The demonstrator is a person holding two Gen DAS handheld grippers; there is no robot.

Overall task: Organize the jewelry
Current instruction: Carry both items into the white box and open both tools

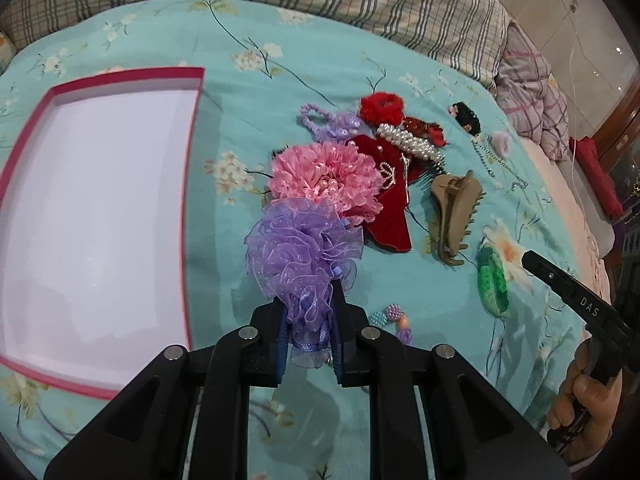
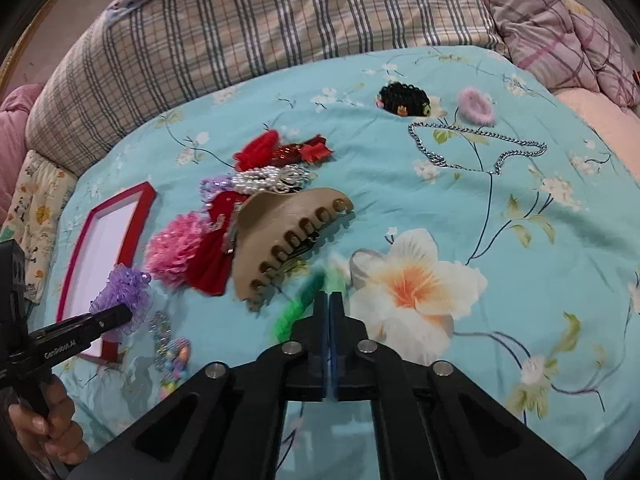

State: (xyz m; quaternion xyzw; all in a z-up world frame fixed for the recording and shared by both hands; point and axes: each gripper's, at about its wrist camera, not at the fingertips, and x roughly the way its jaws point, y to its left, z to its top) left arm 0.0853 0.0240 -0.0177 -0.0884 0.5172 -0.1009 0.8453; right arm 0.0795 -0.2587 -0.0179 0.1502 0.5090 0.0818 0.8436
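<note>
Blue flowered bedding (image 1: pixel 248 92) covers the bed, with checked pillows at the back.

The left gripper (image 1: pixel 310 316) has its jaws pinching the stem of a purple ruffle hair flower (image 1: pixel 296 252). The flower sticks up and away from the jaws, and its puffy top leans toward the pink-edged box (image 1: pixel 192 184). The box lies open and empty just to the left of the flower, with its long side running away from the camera. So the left hand is much nearer the box, and I think the next move is a short swing to the left and then a drop.

The right gripper (image 2: pixel 329 300) has its jaws pressed together. A blurry green hair tie (image 2: pixel 298 308) sits right at the tips. It looks caught between them, but the blur makes that hard to tell. The box is well apart from this hand, past the pile.

The left view shows the whole box, the pink ruffle flower (image 1: pixel 324 184), the red velvet bow (image 1: pixel 386 208) and the tan claw clip (image 1: pixel 452 216). The right view shows only 1 end of the box, but it shows the silver chain (image 2: pixel 476 148) laid out, which the left view barely shows. Each view also shows the other gripper and the hand holding it.
</note>
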